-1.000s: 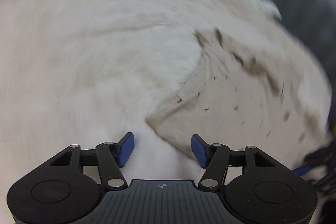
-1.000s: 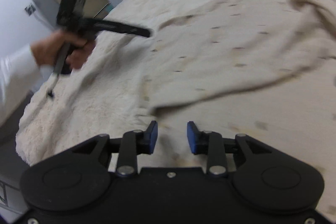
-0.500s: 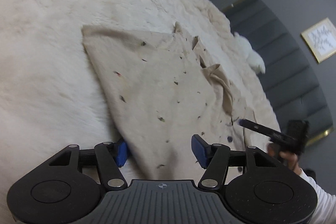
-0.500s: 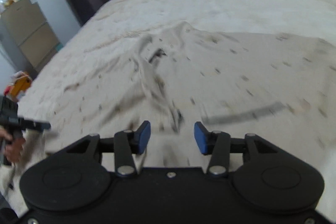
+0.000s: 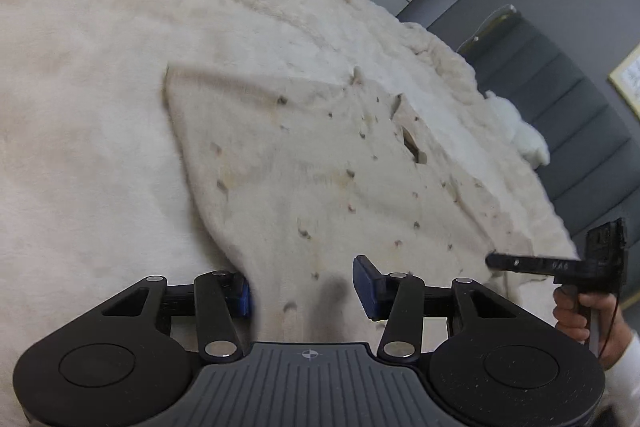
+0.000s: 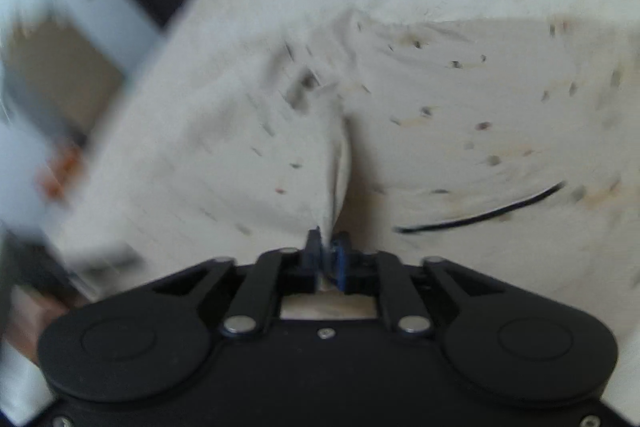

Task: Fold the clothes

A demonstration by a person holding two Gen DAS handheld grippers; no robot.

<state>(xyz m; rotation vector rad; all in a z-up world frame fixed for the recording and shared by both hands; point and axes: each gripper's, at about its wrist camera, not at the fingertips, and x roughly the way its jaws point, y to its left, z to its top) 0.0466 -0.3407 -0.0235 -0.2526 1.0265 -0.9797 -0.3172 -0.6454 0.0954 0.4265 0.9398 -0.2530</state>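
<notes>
Fluffy blanket (image 5: 100,107) bears garment (image 5: 320,167); only right view shows right tongs (image 6: 328,255) pinching it

Cream garment (image 5: 320,179) with small dark speckled print, spread mostly flat on fluffy white bed cover, one straight edge at far left. In right wrist view a fold of it (image 6: 340,163) rises in a pinched ridge; blurred.

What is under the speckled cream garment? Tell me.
The speckled cream garment lies on a fluffy white blanket, visible all around its edges. Whatever sits directly beneath the cloth is covered. The right gripper pinches a fold of it.
</notes>
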